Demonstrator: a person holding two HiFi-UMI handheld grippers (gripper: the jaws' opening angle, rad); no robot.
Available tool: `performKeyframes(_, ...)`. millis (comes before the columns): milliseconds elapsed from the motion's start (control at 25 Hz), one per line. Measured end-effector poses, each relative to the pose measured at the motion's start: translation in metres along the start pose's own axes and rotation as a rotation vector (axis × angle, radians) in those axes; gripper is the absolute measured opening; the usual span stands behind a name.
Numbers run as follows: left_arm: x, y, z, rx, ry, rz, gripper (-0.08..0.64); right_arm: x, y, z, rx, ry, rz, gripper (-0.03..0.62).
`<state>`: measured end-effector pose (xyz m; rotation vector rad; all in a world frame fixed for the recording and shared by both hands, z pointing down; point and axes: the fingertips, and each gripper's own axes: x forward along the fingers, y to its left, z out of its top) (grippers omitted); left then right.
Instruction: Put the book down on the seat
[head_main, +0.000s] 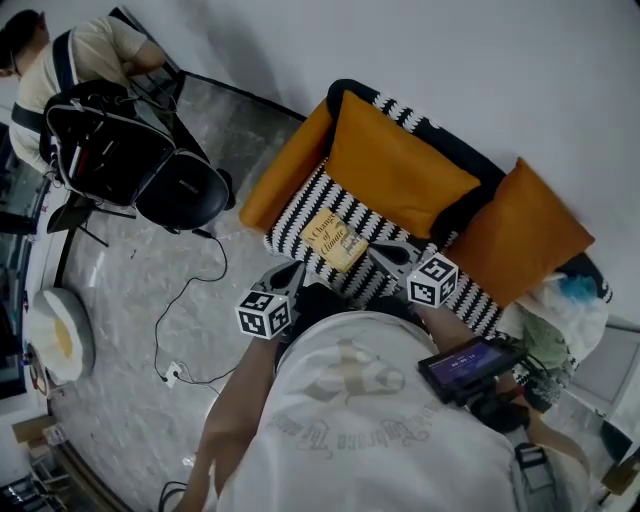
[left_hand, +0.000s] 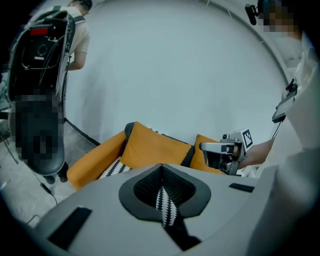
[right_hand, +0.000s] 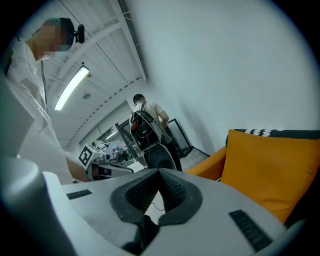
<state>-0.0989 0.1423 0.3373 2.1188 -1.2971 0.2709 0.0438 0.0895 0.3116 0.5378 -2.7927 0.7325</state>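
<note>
A yellow book (head_main: 334, 240) lies flat on the black-and-white striped seat (head_main: 300, 215) of a small sofa, in front of the orange back cushion (head_main: 400, 170). My left gripper (head_main: 291, 272) is shut and empty, its tip just short of the seat's front edge, left of the book. My right gripper (head_main: 391, 256) is also shut and empty, close to the book's right side. In the left gripper view the shut left gripper (left_hand: 162, 199) faces the orange cushion (left_hand: 150, 147), with the right gripper (left_hand: 225, 152) at the right. The right gripper (right_hand: 156, 202) in its own view points past the sofa.
Orange cushions form the sofa's arms (head_main: 280, 180) and right side (head_main: 520, 235). A black office chair with a backpack (head_main: 130, 150) and a seated person (head_main: 60, 55) are at the upper left. A cable (head_main: 190, 300) trails on the floor. A plastic bag (head_main: 565, 305) sits by the sofa's right end.
</note>
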Motion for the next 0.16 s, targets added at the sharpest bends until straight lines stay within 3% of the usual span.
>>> performKeyframes(160,-0.0015,0.0041,-0.0041,-0.007,0.002,0.008,0.012,0.0045,0.0008,-0.0015,-0.003,0.006,0.007,0.015)
